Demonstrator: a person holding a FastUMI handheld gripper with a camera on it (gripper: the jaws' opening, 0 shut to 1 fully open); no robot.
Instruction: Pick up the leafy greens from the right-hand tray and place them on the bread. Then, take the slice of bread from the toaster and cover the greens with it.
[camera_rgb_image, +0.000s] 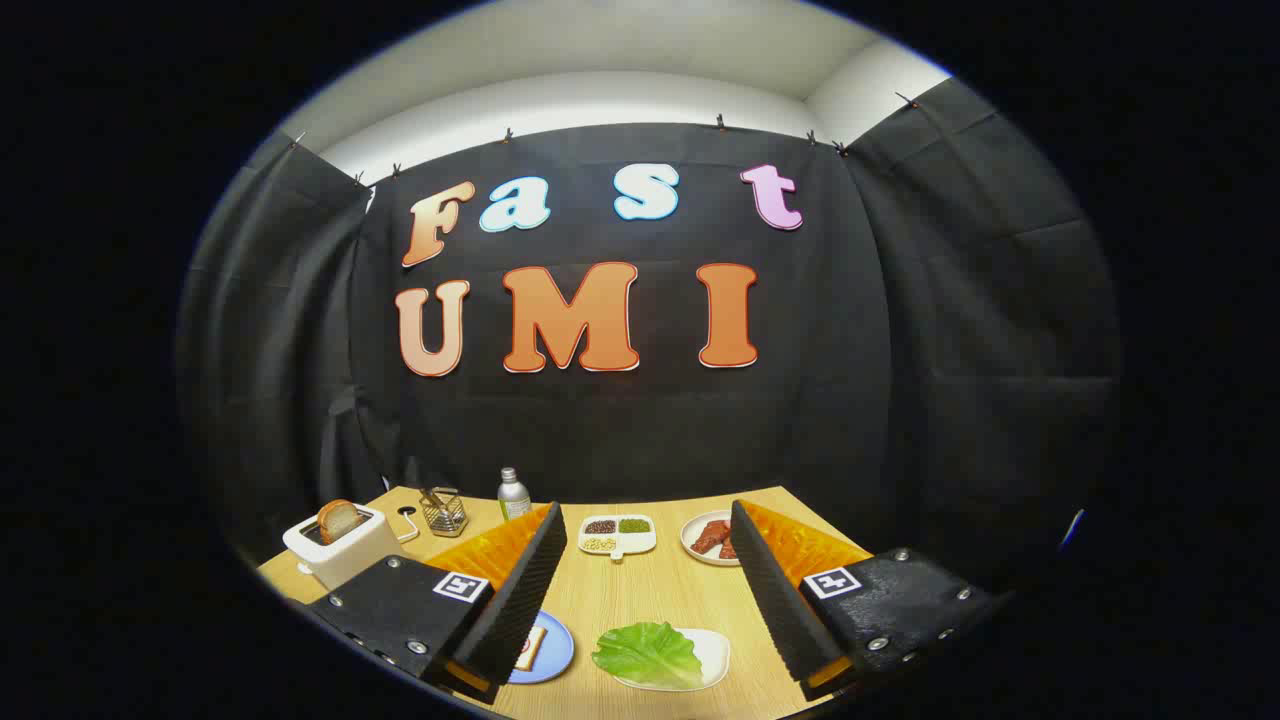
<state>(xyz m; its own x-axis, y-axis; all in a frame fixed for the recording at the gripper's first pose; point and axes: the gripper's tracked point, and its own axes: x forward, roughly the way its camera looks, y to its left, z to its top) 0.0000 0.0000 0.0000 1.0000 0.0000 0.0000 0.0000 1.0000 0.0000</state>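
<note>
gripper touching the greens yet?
Apart. In the gripper view the gripper has its jaws wide open above the table, with the leafy greens lying untouched on their white tray between them.

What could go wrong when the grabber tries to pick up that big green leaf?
The gripper is open above the leafy greens. The leaf lies flat on its white tray, so the fingers may slip off or nudge the tray. The bread on the blue plate sits partly behind one finger, so aiming there might be hard.

One toaster (335, 545), one bottle (513, 493), one wire basket (444, 512), three plates (712, 655), one divided dish (618, 535)
</note>
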